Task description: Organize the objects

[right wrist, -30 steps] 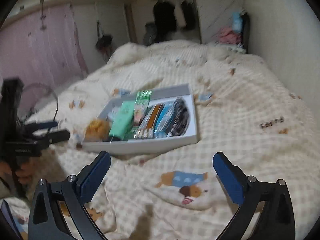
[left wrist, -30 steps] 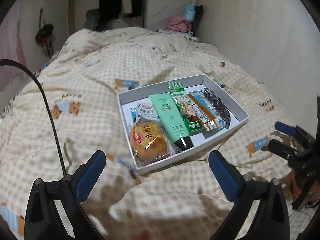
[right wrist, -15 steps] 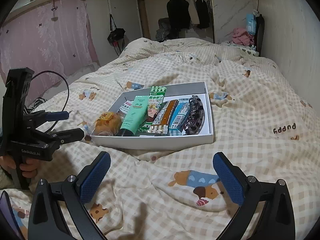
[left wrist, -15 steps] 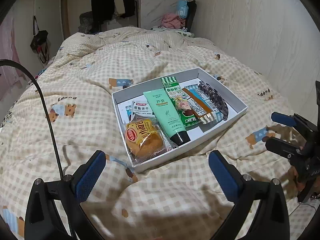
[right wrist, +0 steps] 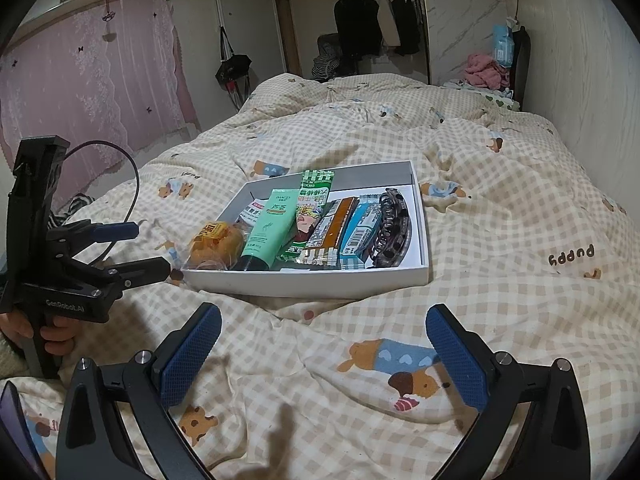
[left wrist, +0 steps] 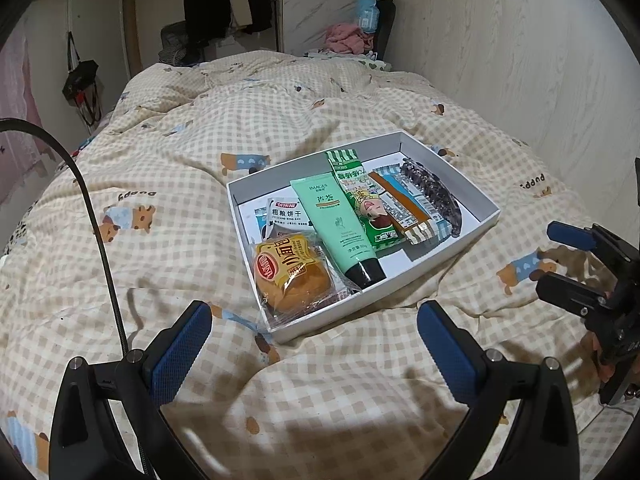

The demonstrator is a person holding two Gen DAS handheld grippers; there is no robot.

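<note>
Left tongs (left wrist: pixel 312 344), blue-padded black fingers spread wide, empty, hovering over the beige checked bear-print duvet (left wrist: pixel 160 184) on the bed; seen from the right view its black frame reads "GenRobot.AI", held by a hand (right wrist: pixel 36 330) at far left. Shallow white cardboard box (left wrist: pixel 486 220) sits on the duvet ahead of both tongs, all task items inside it. Left to right in box: clear-wrapped round yellow bun (left wrist: pixel 292 276) with red-and-yellow label in Chinese characters at the near left corner, wrapper overhanging the rim; behind it white biscuit sachet (left wrist: pixel 286 214) with red logo and Chinese text plus small pinyin, too small to read for sure; mint-green squeeze tube with black cap (left wrist: pixel 340 226) marked "IMAGES", cap toward the near wall; green striped snack packet with cartoon face (left wrist: pixel 358 196) lying partly over the tube's edge; orange-and-white wrapped bar (left wrist: pixel 404 208); blue-and-white wrapped bar (right wrist: pixel 362 230), barcode visible; dark translucent claw hair clip (left wrist: pixel 434 194) along the right wall. Duvet print reads "puppy" in places. Right tongs (right wrist: pixel 324 344) also wide apart, empty, low over the duvet, near side of the box.
</note>
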